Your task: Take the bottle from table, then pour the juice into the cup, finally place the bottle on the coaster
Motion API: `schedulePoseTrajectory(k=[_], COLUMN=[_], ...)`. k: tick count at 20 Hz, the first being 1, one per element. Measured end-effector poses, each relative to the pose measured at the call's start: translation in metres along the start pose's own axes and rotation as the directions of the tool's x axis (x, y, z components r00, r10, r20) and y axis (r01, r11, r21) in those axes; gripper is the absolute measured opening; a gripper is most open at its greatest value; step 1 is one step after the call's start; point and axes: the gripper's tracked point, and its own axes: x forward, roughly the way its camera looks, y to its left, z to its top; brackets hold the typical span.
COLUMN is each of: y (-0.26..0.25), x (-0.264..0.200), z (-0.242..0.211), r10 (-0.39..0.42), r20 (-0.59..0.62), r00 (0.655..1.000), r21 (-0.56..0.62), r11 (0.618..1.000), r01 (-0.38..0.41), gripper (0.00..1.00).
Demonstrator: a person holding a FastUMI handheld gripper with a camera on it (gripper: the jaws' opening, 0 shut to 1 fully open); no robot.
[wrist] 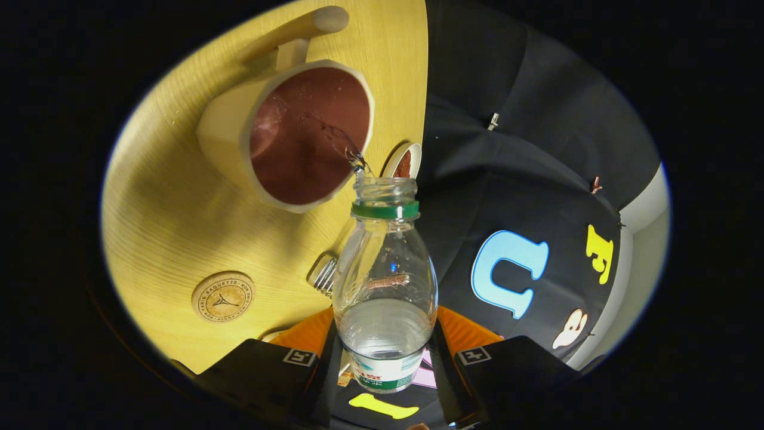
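Observation:
My gripper (385,364) is shut on a clear plastic bottle (385,286) with a green neck ring and no cap, held between the two fingers and tipped toward the cup. A thin clear stream runs from the bottle's mouth into the cream mug (286,137), which has a brown inside and a handle on its far side. The mug stands on the yellow wooden table (179,221), just beyond the bottle's mouth. Some liquid remains low in the bottle. A round cork coaster (222,297) lies on the table beside the fingers, nearer than the mug.
A small white dish with a brown inside (404,161) sits near the table's edge by the bottle's mouth. A ribbed bottle cap (323,275) lies on the table next to the bottle's body. The black cloth wall (525,179) hangs past the table's edge.

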Motion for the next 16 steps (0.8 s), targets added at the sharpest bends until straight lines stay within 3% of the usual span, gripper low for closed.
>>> schedulePoseTrajectory(k=[16], y=[-0.014], x=[-0.003], z=[0.0], r10=[-0.028], r20=[0.031], r00=[0.999], r21=[-0.109], r11=[0.994], r01=[0.031], gripper=[0.7])
